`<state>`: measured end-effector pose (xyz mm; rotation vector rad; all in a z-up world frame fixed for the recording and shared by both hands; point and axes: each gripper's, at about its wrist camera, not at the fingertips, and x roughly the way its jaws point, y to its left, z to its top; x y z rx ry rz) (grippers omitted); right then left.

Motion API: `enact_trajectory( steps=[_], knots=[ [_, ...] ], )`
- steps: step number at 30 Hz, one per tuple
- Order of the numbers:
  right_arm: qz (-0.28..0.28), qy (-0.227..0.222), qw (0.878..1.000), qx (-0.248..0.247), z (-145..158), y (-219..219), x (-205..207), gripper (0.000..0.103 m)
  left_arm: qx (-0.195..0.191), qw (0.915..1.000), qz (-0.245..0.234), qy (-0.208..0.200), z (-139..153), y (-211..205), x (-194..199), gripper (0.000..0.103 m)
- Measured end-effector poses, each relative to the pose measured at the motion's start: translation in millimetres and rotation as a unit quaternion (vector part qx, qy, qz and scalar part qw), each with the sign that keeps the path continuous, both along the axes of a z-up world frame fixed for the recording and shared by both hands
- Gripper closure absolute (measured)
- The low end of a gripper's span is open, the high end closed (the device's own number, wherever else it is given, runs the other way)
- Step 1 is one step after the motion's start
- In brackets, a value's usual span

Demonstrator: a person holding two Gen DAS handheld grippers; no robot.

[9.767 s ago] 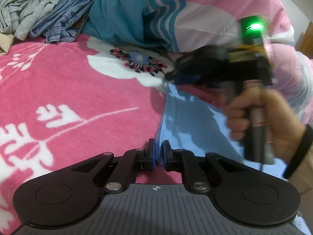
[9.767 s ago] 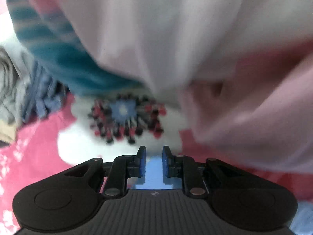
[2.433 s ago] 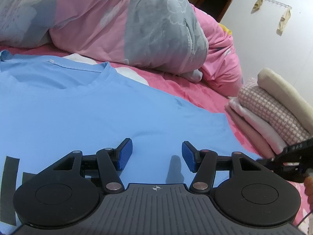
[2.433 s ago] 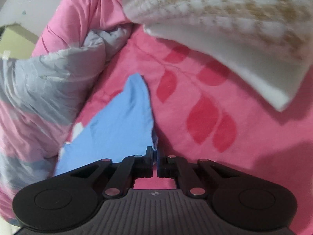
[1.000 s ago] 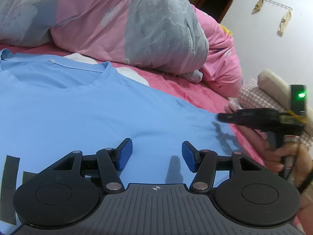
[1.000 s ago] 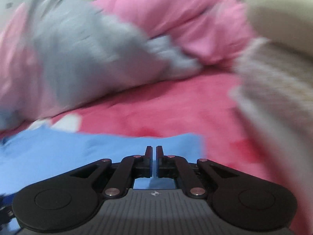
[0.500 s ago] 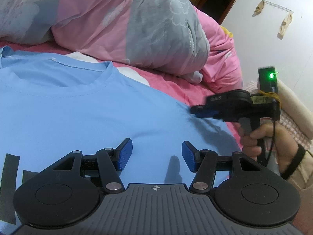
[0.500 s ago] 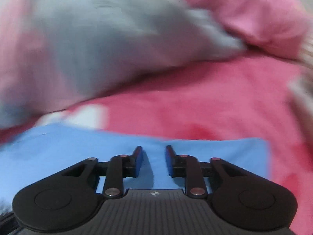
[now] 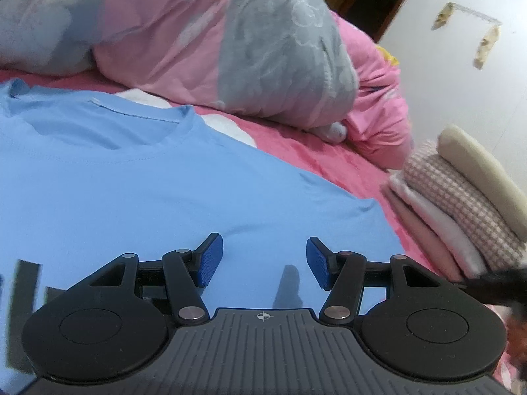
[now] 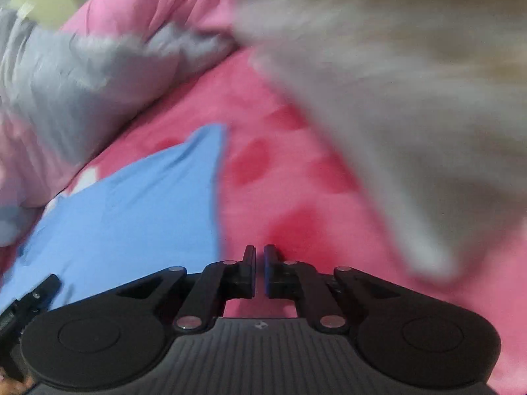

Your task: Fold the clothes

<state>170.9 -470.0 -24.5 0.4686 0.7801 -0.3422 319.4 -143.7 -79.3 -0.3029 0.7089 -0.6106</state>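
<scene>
A light blue T-shirt [image 9: 158,191] lies spread flat on the pink bedsheet [image 9: 316,151], collar toward the upper left. My left gripper [image 9: 263,260] hovers open just above the shirt's chest, nothing between its blue pads. In the right wrist view the shirt's sleeve [image 10: 138,210] lies flat at left. My right gripper [image 10: 260,271] is shut and empty over bare pink sheet [image 10: 296,197], just right of the sleeve's edge. In the left wrist view the right gripper shows only as a dark blur [image 9: 494,284] at the right edge.
A pink and grey quilt [image 9: 230,49] is bunched along the far side of the bed. A stack of folded clothes [image 9: 461,204] sits at the right, close beside the sleeve; it is a pale blur [image 10: 395,98] in the right wrist view.
The right gripper, open over the sleeve half a second ago, has shut and swung right and down, off the shirt. The left gripper stays open in place.
</scene>
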Motion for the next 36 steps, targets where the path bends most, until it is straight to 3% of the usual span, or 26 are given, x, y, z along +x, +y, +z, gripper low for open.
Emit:
enact_trajectory(
  steps=[2, 5, 9, 13, 16, 21, 25, 28, 31, 36],
  knots=[
    [0.039, -0.029, 0.999, -0.014, 24, 16, -26, 0.094, 0.015, 0.9997, 0.013, 0.011, 12, 3, -5, 0.046],
    [0.146, -0.063, 0.987, 0.003, 44, 43, -34, 0.085, 0.023, 0.9991, 0.033, 0.01, 44, 19, -23, 0.046],
    [0.232, -0.041, 0.972, 0.007, 25, 88, 9, 0.085, 0.041, 0.9982, 0.045, 0.003, 83, 70, -69, 0.045],
    [0.19, 0.007, 0.98, 0.057, -15, 89, 23, 0.084, 0.059, 0.9968, 0.054, -0.004, 122, 126, -120, 0.043],
    [0.168, -0.015, 0.981, 0.099, -18, 77, -1, 0.084, 0.07, 0.9949, 0.072, -0.006, 144, 175, -155, 0.041],
    [0.165, -0.023, 0.976, 0.144, -17, 74, -35, 0.084, 0.104, 0.9841, 0.137, 0.044, 118, 249, -214, 0.04],
    [0.155, -0.03, 0.971, 0.179, -23, 73, -85, 0.079, 0.071, 0.9759, 0.19, 0.081, 88, 291, -257, 0.041],
    [0.146, -0.04, 0.966, 0.211, -21, 73, -137, 0.076, 0.064, 0.9719, 0.205, 0.096, 69, 305, -280, 0.041],
    [0.129, -0.052, 0.963, 0.231, -21, 76, -182, 0.075, 0.089, 0.9675, 0.212, 0.104, 54, 312, -294, 0.041],
    [0.11, -0.062, 0.959, 0.254, -22, 83, -226, 0.073, 0.092, 0.9642, 0.222, 0.112, 41, 329, -316, 0.04]
  ],
)
